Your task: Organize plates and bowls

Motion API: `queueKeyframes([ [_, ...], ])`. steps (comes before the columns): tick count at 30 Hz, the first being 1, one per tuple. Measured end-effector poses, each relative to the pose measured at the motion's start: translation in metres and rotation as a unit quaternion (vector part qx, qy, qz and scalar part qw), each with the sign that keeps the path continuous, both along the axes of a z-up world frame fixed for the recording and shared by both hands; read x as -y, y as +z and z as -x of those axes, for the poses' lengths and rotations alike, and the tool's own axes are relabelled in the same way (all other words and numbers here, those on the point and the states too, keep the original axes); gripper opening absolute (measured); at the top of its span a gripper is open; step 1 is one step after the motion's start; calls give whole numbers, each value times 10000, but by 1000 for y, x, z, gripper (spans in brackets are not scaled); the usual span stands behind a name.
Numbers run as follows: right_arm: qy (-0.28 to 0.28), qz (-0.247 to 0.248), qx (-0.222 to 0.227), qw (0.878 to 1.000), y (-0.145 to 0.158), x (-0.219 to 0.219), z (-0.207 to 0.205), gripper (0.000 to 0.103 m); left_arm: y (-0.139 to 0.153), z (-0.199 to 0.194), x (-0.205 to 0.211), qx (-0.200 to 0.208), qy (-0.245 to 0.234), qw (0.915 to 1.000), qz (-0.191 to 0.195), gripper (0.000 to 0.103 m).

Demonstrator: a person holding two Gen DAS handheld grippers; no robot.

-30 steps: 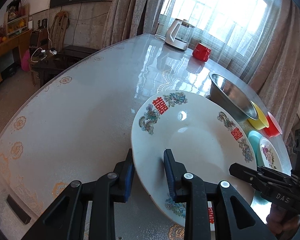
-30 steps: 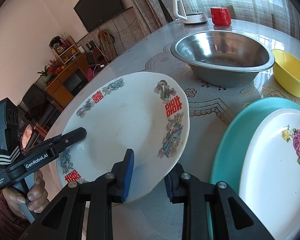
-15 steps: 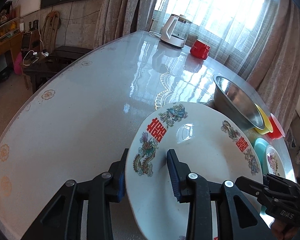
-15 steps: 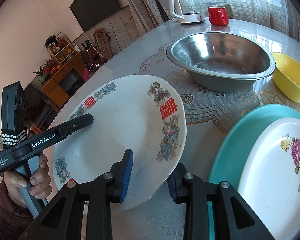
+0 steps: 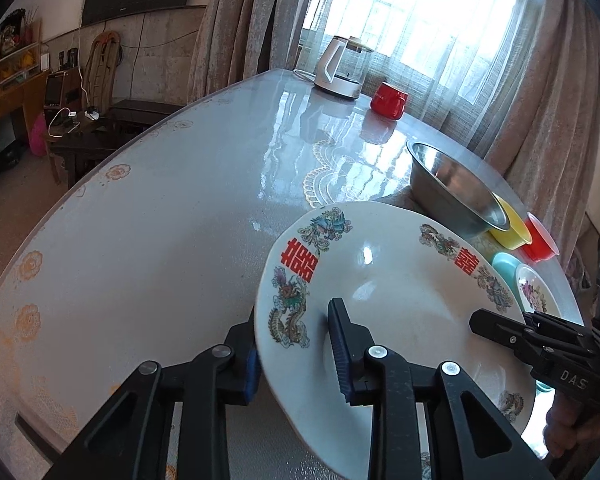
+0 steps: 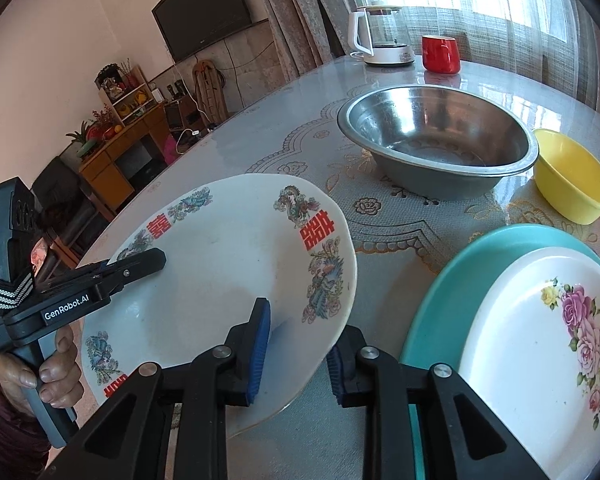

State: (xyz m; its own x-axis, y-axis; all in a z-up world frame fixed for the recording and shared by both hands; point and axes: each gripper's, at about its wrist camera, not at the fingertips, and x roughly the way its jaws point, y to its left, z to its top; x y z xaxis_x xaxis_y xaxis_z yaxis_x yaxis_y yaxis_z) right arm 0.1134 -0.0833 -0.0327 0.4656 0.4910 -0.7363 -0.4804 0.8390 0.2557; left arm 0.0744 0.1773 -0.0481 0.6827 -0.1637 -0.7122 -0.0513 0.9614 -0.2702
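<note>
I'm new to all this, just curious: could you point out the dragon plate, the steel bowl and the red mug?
dragon plate (image 6: 220, 264): right wrist view, bare white centre.
steel bowl (image 6: 436, 136): right wrist view, inner wall.
red mug (image 6: 440, 54): right wrist view, front side.

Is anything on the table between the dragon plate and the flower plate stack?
Nothing visible. The dragon plate is held by both grippers; only bare tablecloth separates it from the flower plate on the teal plate.

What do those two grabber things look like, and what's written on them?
Both the left gripper and right gripper are black plastic with silver rivets and ribbed blue pads. The left reads "GenRobot.AI" and has a striped strap; the right reads "DAS". A dark reddish sleeve shows.
</note>
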Motion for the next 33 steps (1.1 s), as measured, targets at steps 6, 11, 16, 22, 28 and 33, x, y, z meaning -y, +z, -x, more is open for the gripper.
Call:
queueKeyframes([
  [6, 59, -42, 127, 9999, 11, 6, 9, 26, -1, 13, 5, 42, -44, 9999, 85, 29],
  [11, 45, -62, 132, 9999, 11, 14, 11, 26, 3, 21, 13, 144, -112, 9998, 83, 28],
  [16, 26, -160, 250, 9996, 16, 25, 17, 26, 12, 26, 23, 296, -227, 9993, 22, 28],
  [22, -112, -278, 407, 9987, 26, 43, 25, 26, 27, 26, 41, 499, -445, 9978, 0, 28],
  [28, -384, -369, 513, 9973, 35, 69, 34, 26, 36, 19, 68, 569, -740, 9956, 43, 28],
  [33, -705, -379, 584, 9951, 39, 96, 41, 26, 45, 10, 101, 681, -1058, 9921, -1, 27],
])
